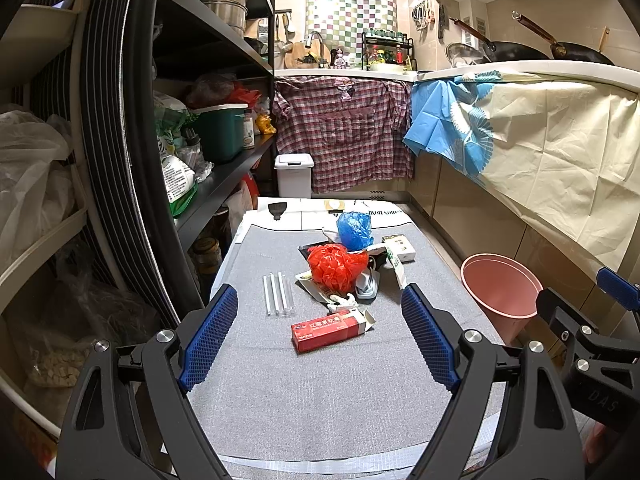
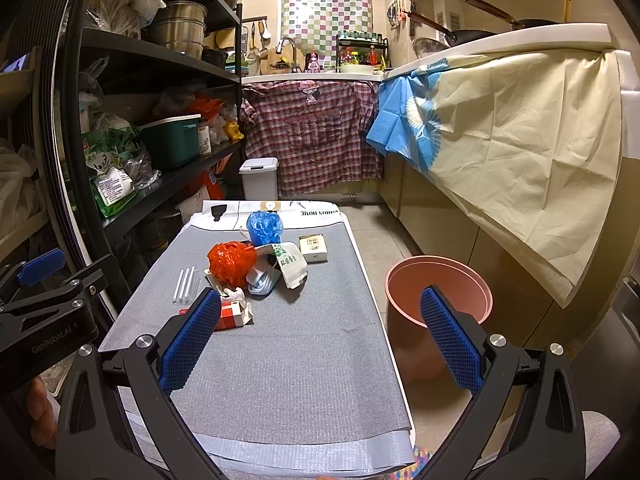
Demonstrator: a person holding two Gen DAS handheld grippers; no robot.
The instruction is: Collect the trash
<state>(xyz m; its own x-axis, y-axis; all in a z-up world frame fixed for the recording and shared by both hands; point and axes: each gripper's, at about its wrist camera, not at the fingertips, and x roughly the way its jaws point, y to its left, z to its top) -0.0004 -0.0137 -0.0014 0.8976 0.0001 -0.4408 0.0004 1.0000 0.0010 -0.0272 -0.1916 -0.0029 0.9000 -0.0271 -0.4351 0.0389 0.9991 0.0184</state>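
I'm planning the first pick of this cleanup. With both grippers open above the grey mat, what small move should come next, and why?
Probably ease the left gripper forward and down onto the red rectangular carton. It is the nearest piece of trash, lies apart from the pile around the crumpled red plastic bag, and sits between the open fingers in the left wrist view. The pink plastic bucket stands on the floor to the right of the table, ready to receive it.

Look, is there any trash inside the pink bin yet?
No, the pink bin shows only its bare inside, and the red box and the crumpled bags lie on the table.
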